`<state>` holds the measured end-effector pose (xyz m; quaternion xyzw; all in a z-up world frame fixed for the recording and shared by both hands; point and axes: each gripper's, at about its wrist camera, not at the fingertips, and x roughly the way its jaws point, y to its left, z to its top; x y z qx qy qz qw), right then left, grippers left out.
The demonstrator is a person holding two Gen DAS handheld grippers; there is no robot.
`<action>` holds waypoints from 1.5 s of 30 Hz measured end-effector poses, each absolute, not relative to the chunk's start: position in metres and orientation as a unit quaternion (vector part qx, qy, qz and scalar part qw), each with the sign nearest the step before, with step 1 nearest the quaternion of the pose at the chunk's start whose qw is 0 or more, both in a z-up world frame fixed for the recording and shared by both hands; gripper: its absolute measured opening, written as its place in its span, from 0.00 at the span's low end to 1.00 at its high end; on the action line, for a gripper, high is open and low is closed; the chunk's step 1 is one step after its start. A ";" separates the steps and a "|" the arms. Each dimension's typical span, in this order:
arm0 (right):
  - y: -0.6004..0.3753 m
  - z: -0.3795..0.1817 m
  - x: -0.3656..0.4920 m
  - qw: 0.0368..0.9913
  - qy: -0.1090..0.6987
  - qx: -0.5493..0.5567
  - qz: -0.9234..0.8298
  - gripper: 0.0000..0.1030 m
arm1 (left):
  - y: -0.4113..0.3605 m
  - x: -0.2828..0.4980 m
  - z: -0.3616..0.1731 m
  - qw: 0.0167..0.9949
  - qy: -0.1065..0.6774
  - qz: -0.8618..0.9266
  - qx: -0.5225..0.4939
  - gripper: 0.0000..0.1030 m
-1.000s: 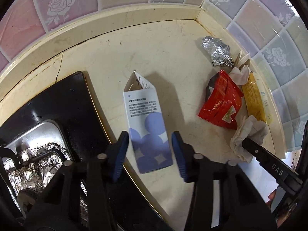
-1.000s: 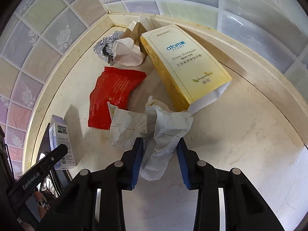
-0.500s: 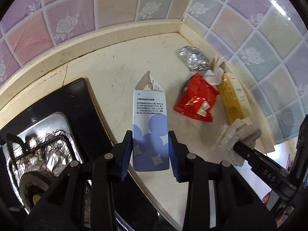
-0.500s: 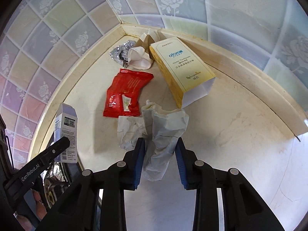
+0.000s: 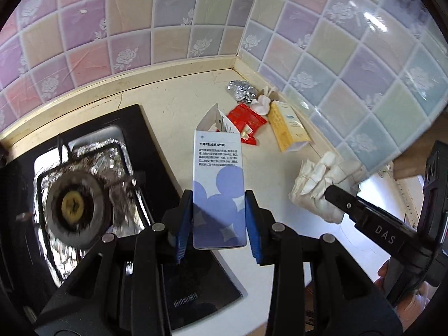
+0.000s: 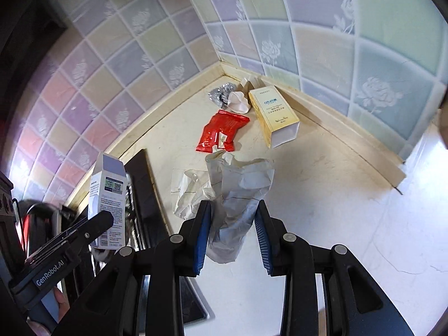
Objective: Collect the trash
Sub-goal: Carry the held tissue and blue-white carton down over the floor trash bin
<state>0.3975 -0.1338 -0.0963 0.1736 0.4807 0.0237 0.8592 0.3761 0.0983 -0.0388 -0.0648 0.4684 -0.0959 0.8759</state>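
Observation:
My left gripper is shut on a white and blue carton with an open top, held up above the counter; the same carton shows at the left of the right wrist view. My right gripper is shut on a crumpled white paper bag, also lifted; that bag appears at the right in the left wrist view. Left lying in the counter's corner are a red wrapper, a yellow toothpaste box, a foil ball and a white crumpled piece.
A black gas hob with a foil-lined burner sits on the left of the cream counter. Tiled walls with rose patterns meet at the corner behind the trash.
Both grippers closed on their items and rose away from the counter, carrying the carton and the paper bag up. The corner trash now looks smaller and farther off.

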 end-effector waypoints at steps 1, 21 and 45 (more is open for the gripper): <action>-0.135 -0.089 0.384 0.864 0.474 0.168 0.031 0.30 | 0.096 0.362 -0.035 0.878 0.465 -0.094 -0.065 0.31; -0.161 -0.071 0.128 0.881 0.449 0.091 0.114 0.30 | 0.018 0.097 -0.032 0.899 0.433 -0.060 -0.033 0.31; -0.167 -0.353 0.018 0.776 0.623 0.073 0.062 0.30 | 0.007 0.048 -0.296 0.795 0.598 -0.102 -0.011 0.31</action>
